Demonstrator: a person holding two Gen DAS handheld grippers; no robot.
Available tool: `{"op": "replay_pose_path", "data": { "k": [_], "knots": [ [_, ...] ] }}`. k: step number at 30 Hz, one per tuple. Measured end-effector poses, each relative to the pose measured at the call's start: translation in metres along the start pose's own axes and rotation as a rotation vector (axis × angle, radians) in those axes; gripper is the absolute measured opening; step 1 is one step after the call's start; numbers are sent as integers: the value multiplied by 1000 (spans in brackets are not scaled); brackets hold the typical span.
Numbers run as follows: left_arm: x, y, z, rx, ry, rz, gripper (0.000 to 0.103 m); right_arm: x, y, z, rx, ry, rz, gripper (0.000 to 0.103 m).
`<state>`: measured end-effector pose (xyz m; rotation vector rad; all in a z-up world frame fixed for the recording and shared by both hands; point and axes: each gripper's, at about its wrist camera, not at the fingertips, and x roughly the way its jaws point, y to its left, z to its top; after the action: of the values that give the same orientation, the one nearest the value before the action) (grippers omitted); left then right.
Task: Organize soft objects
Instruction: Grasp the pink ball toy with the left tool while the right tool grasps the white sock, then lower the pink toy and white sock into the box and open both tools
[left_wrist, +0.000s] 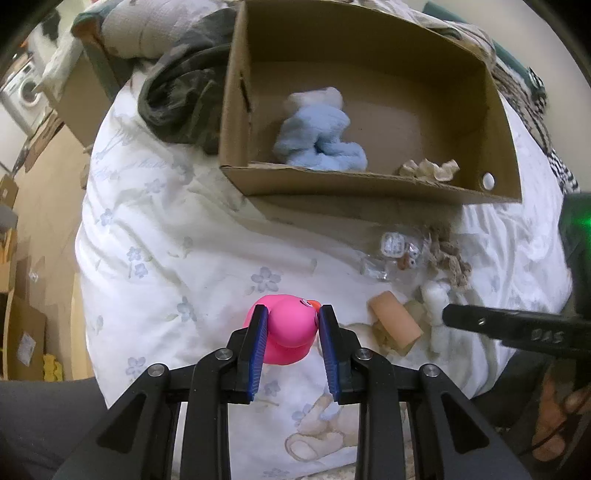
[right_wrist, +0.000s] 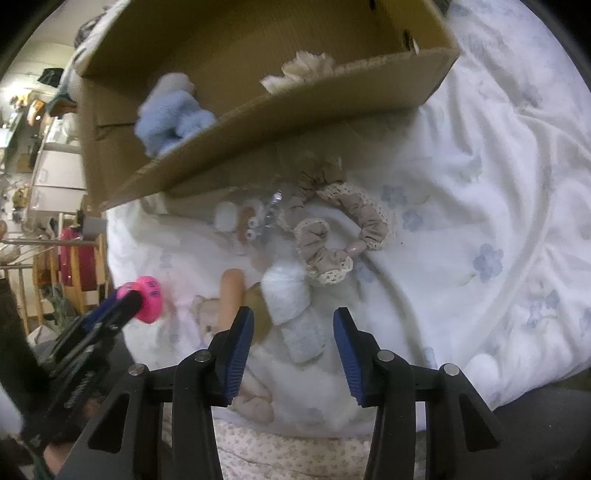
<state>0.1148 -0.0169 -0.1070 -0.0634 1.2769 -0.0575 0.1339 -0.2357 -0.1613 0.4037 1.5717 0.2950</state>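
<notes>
My left gripper (left_wrist: 290, 314) is clamped on a pink rubber duck (left_wrist: 290, 332), both blue pads pressed against its sides, orange beak showing at the right pad; the duck is above the white floral duvet (left_wrist: 166, 236), though I cannot tell whether it is lifted clear or touching. In the right wrist view the same duck (right_wrist: 147, 299) appears at the left, pinched at the tip of the left gripper (right_wrist: 129, 299). My right gripper (right_wrist: 293, 317) stands with its jaws apart, holding nothing, hovering over a white fluffy roll (right_wrist: 291, 306) that lies on the duvet (right_wrist: 480, 184) between the pads. Just left of that roll lies a peach cylinder (right_wrist: 232, 295). Beyond it are a beige lace-trimmed scrunchie (right_wrist: 347, 229) and a small toy with googly eyes (right_wrist: 247, 221), close together. A cardboard box (left_wrist: 369, 184) sits open on the duvet behind these items. Inside it rest a light blue plush cloth (left_wrist: 317, 133) near the middle and a cream frilled piece (left_wrist: 428, 170) against the near wall. Dark camouflage fabric (left_wrist: 177, 88) lies against the box's left wall.
</notes>
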Motion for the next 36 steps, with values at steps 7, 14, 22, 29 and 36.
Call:
{"op": "replay_pose_path", "data": {
  "k": [7, 14, 22, 29, 36],
  "knots": [
    [-2, -4, 1, -20, -19, -6, 25, 19, 6, 8, -20, 27, -43, 42],
    [-5, -1, 3, -28, -21, -11, 25, 17, 13, 8, -60, 15, -34, 22],
    [-14, 7, 3, -54, -49, -3, 25, -15, 23, -12, -70, -58, 106, 22],
    [-27, 14, 2, -70, -85, 3, 25, -51, 40, -32, -172, -166, 185, 22],
    [-31, 10, 3, -50, -125, 28, 25, -73, 43, -27, -182, -269, 213, 22]
  ]
}}
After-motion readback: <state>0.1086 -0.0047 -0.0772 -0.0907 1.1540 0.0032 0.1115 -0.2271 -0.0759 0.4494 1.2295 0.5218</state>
